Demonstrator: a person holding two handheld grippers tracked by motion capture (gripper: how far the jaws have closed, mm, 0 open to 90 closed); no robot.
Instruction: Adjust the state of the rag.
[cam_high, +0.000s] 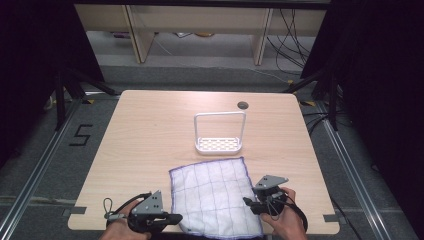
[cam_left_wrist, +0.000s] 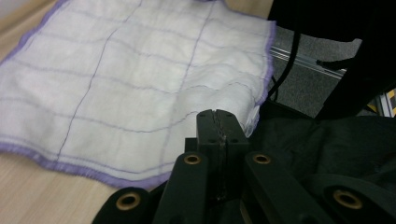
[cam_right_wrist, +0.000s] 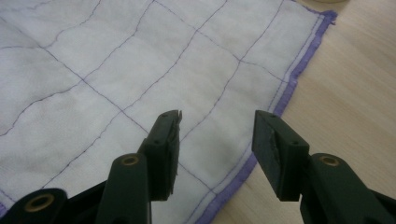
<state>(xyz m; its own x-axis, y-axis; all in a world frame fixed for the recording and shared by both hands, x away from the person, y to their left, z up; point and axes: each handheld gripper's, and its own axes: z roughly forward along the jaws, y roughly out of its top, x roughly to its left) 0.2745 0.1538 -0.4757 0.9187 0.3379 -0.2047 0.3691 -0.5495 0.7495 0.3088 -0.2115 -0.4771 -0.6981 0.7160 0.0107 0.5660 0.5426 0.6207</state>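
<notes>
A white cloth (cam_high: 212, 192) with thin purple grid lines and a purple hem lies flat at the front middle of the wooden table (cam_high: 150, 130), its near edge reaching the table's front. My left gripper (cam_high: 177, 218) is at the cloth's near left corner. In the left gripper view its jaws (cam_left_wrist: 217, 114) are pressed together, tips against the cloth (cam_left_wrist: 130, 79), with no fabric visible between them. My right gripper (cam_high: 248, 202) is at the cloth's right edge. It (cam_right_wrist: 217, 121) stands open just above the cloth (cam_right_wrist: 140, 60), jaws on either side of a strip beside the hem.
A white wire rack (cam_high: 219, 145) with a tall loop handle stands just beyond the cloth at mid-table. A cable hole (cam_high: 243, 105) sits near the far edge. Bare wood (cam_right_wrist: 355, 84) lies right of the cloth. Dark fabric (cam_left_wrist: 327, 149) hangs below the table front.
</notes>
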